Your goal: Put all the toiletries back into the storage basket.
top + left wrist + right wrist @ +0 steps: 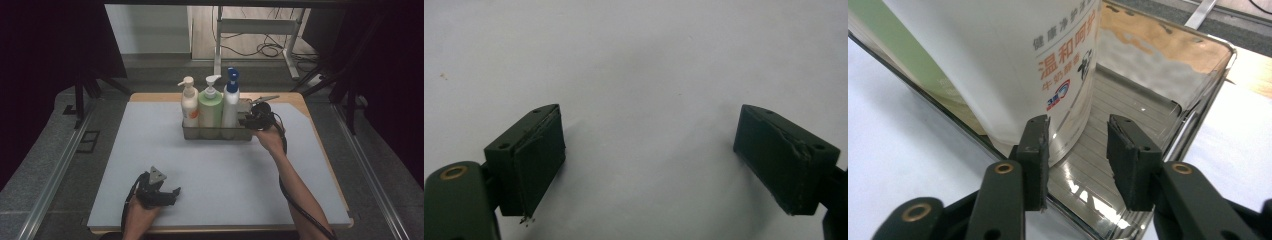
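High view: right gripper at the bottle caddy

My left gripper (172, 192) rests low on the white mat (125, 165), jaws wide apart and empty. Mid-table, the metal caddy (192, 132) holds three pump bottles. My right gripper (1075, 150) straddles its rim beside the blue-capped bottle (230, 102), jaws partly apart, gripping nothing.

Tray (1198, 90): polished metal, mirror-glossy walls, ribbed floor. White bottle with blue pump (1013, 55): smooth plastic, slight sheen, printed label. Green bottle (210, 106) and cream bottle (189, 104): smooth plastic, white plastic pumps. Desk (210, 175): matt pale grey covering, smooth, with a wood edge showing at the far side. Right hand-held gripper (1078, 150): matt dark plastic, pads rough and scuffed. Left hand-held gripper (649, 160): the same matt finish, pad edges frayed.
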The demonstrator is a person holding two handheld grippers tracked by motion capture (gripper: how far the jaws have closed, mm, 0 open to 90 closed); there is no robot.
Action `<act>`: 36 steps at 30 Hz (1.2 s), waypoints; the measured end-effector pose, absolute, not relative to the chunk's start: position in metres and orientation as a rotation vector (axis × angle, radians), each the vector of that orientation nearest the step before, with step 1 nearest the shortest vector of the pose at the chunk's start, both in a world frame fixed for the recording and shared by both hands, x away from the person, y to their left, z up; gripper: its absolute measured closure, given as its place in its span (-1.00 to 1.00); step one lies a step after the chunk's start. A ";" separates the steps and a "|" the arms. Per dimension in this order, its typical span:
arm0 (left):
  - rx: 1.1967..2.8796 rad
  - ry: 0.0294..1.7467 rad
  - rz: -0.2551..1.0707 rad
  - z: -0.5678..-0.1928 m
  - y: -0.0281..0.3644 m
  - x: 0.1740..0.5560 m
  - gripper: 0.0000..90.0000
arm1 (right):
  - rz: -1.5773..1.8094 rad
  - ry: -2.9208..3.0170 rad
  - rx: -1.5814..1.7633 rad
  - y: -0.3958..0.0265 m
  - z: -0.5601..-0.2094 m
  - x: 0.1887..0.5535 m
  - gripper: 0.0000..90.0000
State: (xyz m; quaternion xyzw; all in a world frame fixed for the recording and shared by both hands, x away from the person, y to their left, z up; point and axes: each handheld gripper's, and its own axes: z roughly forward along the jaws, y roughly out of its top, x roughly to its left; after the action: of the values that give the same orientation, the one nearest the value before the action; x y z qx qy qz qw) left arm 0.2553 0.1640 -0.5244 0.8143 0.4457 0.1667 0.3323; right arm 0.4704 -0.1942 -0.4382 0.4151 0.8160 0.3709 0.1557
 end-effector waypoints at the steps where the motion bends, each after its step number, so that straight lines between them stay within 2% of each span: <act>1: 2.128 1.164 0.436 -0.524 0.164 0.255 -0.72 | 1.062 2.337 1.189 -0.194 -0.438 0.470 0.30; 12: 2.128 1.164 0.436 -0.524 0.164 0.255 -0.72 | 1.091 2.344 1.146 -0.196 -0.431 0.462 0.08; 25: 2.124 1.166 0.435 -0.524 0.164 0.255 -0.72 | 1.100 2.351 1.070 -0.197 -0.427 0.446 -0.30; 36: 2.124 1.166 0.434 -0.525 0.164 0.255 -0.72 | 1.101 2.371 1.022 -0.204 -0.424 0.432 -0.47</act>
State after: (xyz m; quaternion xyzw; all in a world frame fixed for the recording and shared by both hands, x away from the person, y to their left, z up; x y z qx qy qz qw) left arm 0.2553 0.1639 -0.5245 0.8135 0.4465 0.1661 0.3336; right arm 0.4324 -0.2037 -0.4242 0.3591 0.8329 0.3867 0.1666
